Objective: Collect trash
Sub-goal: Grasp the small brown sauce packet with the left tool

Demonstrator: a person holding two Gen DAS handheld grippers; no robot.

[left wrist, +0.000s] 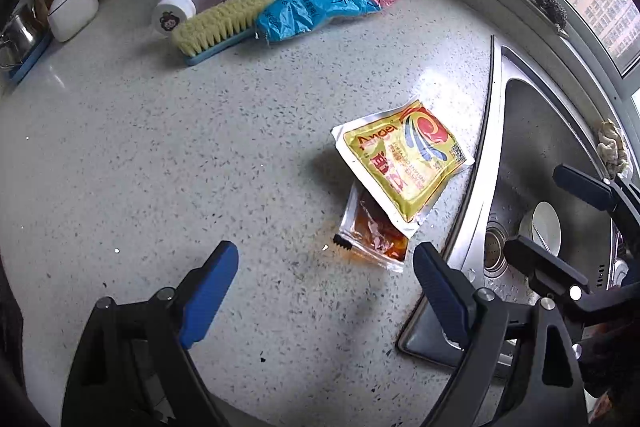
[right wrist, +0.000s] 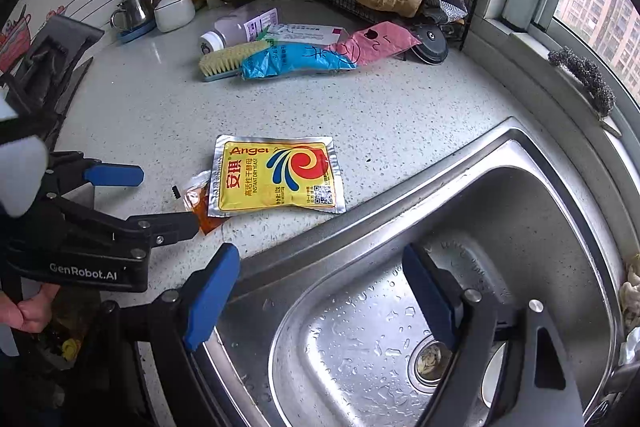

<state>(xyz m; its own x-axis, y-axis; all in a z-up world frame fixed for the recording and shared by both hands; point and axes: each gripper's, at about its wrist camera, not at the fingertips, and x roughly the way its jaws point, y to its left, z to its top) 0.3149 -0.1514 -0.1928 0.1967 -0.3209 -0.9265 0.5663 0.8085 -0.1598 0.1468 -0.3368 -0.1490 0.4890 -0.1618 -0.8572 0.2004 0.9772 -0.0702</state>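
Yeast packet (left wrist: 404,159) on table (left wrist: 160,147), overlapping oily sauce sachet (left wrist: 376,235) beside sink (right wrist: 460,227) | your left gripper (left wrist: 326,287) and right gripper (right wrist: 320,291): fingers wide, empty | light, limp, slippery foil (pinch a sealed edge).

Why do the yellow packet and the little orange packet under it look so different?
The yellow packet is bigger and printed with a red and blue swirl; the orange sauce packet is smaller and see-through. The yellow packet lies on top; the sauce packet is partly hidden beneath it. An orange stain marks the counter by the sauce packet, none by the yellow one. Both have silvery edges and sit beside the sink.
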